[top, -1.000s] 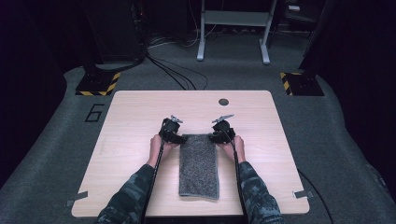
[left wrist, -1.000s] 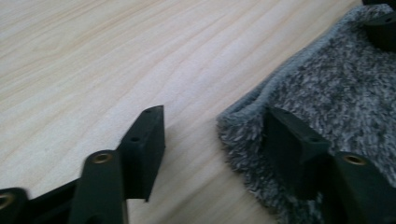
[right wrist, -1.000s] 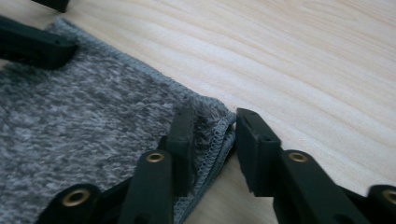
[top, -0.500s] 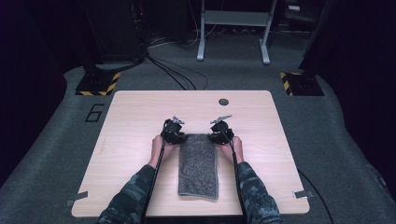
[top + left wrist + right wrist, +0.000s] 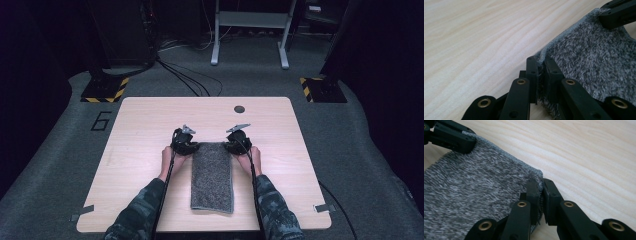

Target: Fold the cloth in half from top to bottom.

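Observation:
A grey fuzzy towel lies folded in a long strip on the wooden table, running from the front edge towards the middle. My left gripper is at its far left corner. In the left gripper view the left gripper has just been closing and its pads pinch the towel's corner edge. My right gripper holds the far right corner. The right gripper is shut on the cloth there. Each gripper view shows the other gripper's jaws on the opposite corner.
A dark round hole sits in the table beyond the grippers. Tape strips mark the front corners. Past the far edge are cables, a metal stand and striped floor bases.

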`<state>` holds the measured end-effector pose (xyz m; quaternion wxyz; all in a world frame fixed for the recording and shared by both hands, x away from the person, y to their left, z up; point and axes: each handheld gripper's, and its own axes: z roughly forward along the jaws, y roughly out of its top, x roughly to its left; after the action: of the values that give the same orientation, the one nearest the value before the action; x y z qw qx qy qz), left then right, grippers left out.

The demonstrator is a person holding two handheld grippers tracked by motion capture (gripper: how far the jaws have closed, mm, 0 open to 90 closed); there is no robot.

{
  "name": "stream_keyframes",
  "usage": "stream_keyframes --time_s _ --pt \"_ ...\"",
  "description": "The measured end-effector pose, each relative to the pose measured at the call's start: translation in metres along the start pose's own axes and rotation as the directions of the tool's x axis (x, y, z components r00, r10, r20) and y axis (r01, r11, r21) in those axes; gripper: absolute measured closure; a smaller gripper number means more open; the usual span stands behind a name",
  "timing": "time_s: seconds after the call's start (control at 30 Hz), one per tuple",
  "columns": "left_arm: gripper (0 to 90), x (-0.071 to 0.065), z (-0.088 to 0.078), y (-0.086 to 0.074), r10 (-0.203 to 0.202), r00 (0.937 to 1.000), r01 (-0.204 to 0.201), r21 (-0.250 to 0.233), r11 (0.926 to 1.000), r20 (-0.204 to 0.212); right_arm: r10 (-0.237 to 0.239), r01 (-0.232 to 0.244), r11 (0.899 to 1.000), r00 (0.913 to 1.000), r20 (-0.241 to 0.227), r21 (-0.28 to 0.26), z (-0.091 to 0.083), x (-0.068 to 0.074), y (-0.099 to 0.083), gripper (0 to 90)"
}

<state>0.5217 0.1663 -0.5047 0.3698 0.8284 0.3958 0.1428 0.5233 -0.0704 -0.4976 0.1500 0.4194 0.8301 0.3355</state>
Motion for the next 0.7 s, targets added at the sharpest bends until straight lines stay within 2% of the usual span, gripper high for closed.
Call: stream_keyframes --time_s 0.1,0.27,0.33,0.4,0.43,0.47,0.6,0.67,0.7 --pt "84.1 -0.001 -0.007 0.003 0.02 0.9997 -0.021 -0.021 0.9996 -0.009 -0.002 0.003 1.0 0.9999 0.011 -0.031 -0.006 0.001 0.002 84.4" --pt "84.4 -0.002 -0.015 0.007 0.023 0.9996 -0.023 -0.055 0.9982 -0.017 -0.024 0.025 0.997 0.9993 0.029 -0.068 -0.014 0.004 0.008 84.4" --pt "84.5 0.0 -0.018 0.008 0.029 0.9995 -0.03 -0.049 0.9984 -0.01 -0.034 0.036 0.997 0.9988 0.035 -0.073 -0.017 0.006 0.01 84.4" --pt "84.4 0.0 -0.018 0.01 0.022 0.9996 -0.023 -0.063 0.9977 -0.017 -0.05 0.053 0.995 0.9979 0.04 -0.084 -0.018 0.006 0.011 84.4" --pt "84.4 0.001 -0.019 0.01 0.021 0.9996 -0.022 -0.067 0.9975 -0.019 -0.033 0.036 0.996 0.9987 0.039 -0.081 -0.019 0.008 0.012 84.4" --pt "84.4 0.001 -0.02 0.011 0.022 0.9996 -0.024 -0.07 0.9973 -0.019 -0.043 0.046 0.995 0.9984 0.037 -0.089 -0.02 0.006 0.013 84.4" --pt "84.4 0.002 -0.025 0.015 0.028 0.9993 -0.03 -0.09 0.9955 -0.026 -0.025 0.029 0.994 0.9991 0.033 -0.104 -0.025 0.007 0.018 84.4" --pt "84.4 0.001 -0.028 0.017 0.029 0.9991 -0.032 -0.096 0.9948 -0.031 -0.047 0.05 0.992 0.9983 0.035 -0.116 -0.027 0.005 0.021 84.4" --pt "84.5 0.002 -0.028 0.018 0.032 0.999 -0.035 -0.101 0.9943 -0.03 -0.041 0.045 0.992 0.9985 0.036 -0.121 -0.029 0.005 0.022 84.4"
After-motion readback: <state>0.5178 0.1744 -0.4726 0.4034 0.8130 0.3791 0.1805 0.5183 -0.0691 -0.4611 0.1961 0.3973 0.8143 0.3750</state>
